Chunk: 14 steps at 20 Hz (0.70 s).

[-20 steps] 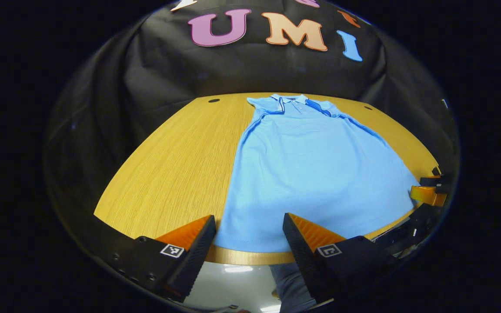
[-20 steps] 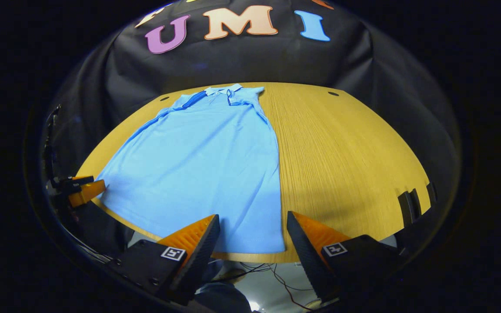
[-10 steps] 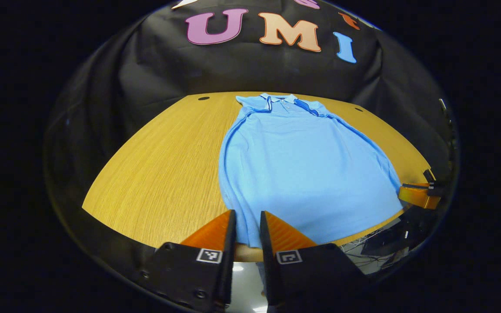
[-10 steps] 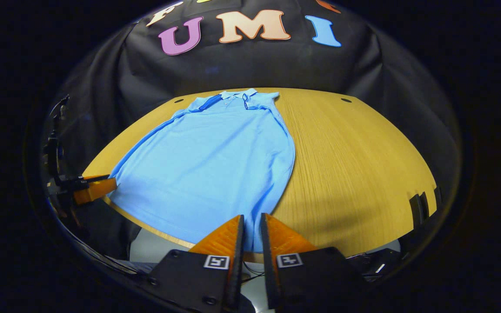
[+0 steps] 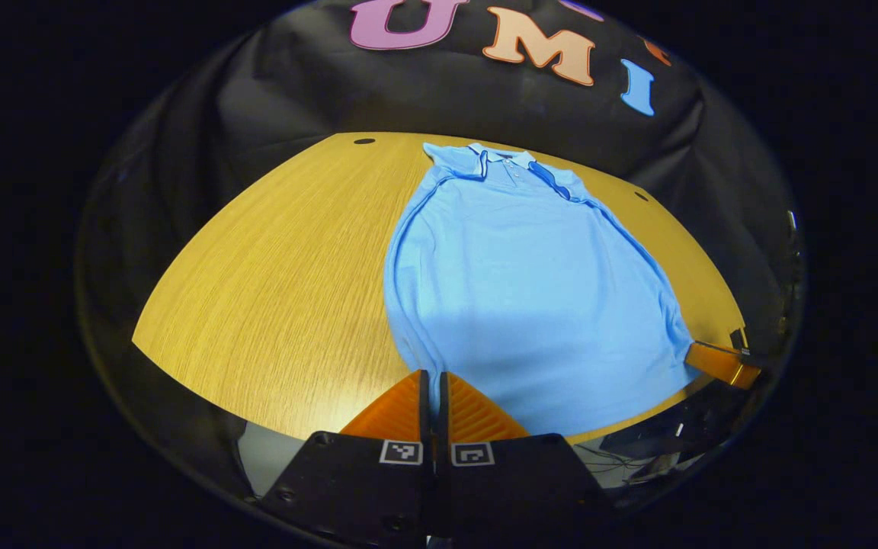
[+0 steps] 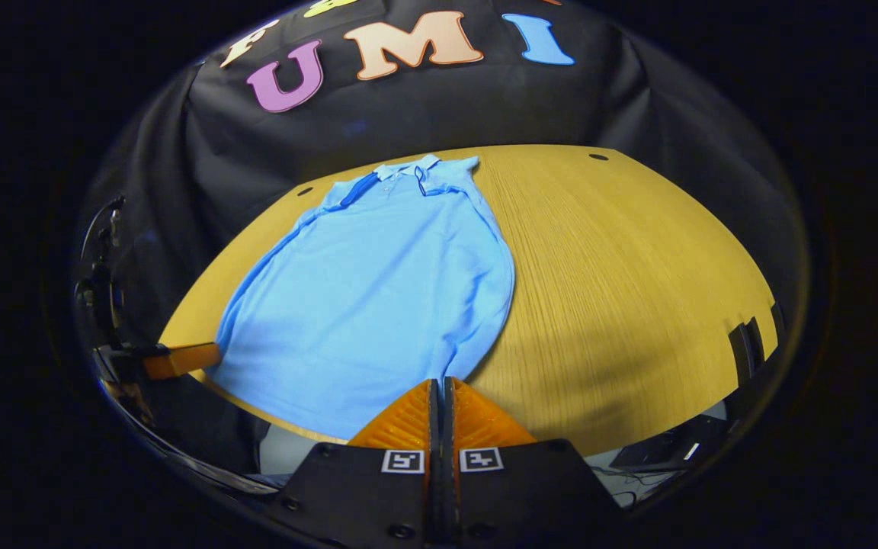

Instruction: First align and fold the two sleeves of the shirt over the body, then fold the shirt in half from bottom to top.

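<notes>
Left gripper view. A light blue polo shirt lies front up on the wooden table, collar at the far end toward the black cloth wall, hem at the near table edge. Sleeves are already tucked in over the body, so the outline runs narrow and rounded along both sides. Darker blue trim shows at the collar and the right shoulder. The left gripper sits at the near left corner of the hem; its two fingers are pressed together with only a hairline gap, and the blue cloth runs straight into that gap, pinched there. The fabric around that corner bulges up a little, casting a soft shadow across the lower body. At the far right of the hem the other gripper's fingers meet the opposite corner of the shirt.

Right gripper view. Same shirt, seen from its other lower corner, collar far and up-left. The right gripper has its fingers squeezed together on the near hem corner, cloth entering between them. Hem edge curves up off the table near the grip. At the left edge the other gripper's finger touches the far hem corner. Two small dark holes mark the table's far rim.
</notes>
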Available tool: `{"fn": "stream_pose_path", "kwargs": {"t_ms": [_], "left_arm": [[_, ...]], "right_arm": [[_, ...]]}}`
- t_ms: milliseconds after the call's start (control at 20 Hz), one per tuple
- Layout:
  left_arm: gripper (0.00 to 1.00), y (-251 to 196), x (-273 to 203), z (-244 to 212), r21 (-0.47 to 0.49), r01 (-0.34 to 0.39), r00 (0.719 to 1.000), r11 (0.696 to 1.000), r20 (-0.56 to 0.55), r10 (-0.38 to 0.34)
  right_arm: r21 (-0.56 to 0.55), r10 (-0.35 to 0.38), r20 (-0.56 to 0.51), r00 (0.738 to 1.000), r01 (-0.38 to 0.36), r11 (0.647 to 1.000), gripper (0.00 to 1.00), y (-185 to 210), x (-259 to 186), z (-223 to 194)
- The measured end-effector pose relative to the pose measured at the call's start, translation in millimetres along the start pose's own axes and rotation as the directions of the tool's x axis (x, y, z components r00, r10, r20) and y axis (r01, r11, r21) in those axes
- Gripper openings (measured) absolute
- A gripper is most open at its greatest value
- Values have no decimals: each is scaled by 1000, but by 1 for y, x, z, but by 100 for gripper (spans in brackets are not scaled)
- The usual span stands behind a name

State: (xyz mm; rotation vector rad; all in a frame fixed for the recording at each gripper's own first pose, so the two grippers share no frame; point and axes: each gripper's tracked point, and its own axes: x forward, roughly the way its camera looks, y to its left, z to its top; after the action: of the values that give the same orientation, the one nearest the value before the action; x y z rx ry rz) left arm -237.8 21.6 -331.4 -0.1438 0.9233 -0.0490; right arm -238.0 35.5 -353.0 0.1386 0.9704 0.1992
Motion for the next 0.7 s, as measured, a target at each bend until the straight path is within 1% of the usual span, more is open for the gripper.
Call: {"fn": "stream_pose_path", "kwargs": {"t_ms": [150,200,250,400,450,500,550,600,700], "left_arm": [[0,-4,-3,40,-5,18,998,1000,55,-17],[0,-6,-2,57,-8,27,996,1000,81,-27],[0,-8,1,73,-13,37,994,999,102,-36],[0,-13,10,114,-37,51,991,998,129,-45],[0,-14,14,129,-44,57,989,997,139,-50],[0,-15,17,142,-51,62,987,997,150,-54],[0,-16,22,157,-55,68,985,996,160,-59],[0,-15,29,168,-55,69,984,996,166,-59],[0,-12,43,195,-53,63,982,997,180,-53]], "right_arm": [[28,30,43,999,-31,999,3,7,5,41],[38,38,57,998,-41,998,0,10,9,56],[44,45,73,996,-49,998,3,14,13,70],[58,62,119,991,-70,996,3,20,25,117],[61,63,137,989,-72,996,2,20,30,133],[66,65,153,986,-75,995,0,20,36,148],[76,65,170,983,-79,994,2,21,43,164],[89,66,188,980,-84,992,0,22,51,179],[107,63,217,974,-88,990,2,20,66,207]]}}
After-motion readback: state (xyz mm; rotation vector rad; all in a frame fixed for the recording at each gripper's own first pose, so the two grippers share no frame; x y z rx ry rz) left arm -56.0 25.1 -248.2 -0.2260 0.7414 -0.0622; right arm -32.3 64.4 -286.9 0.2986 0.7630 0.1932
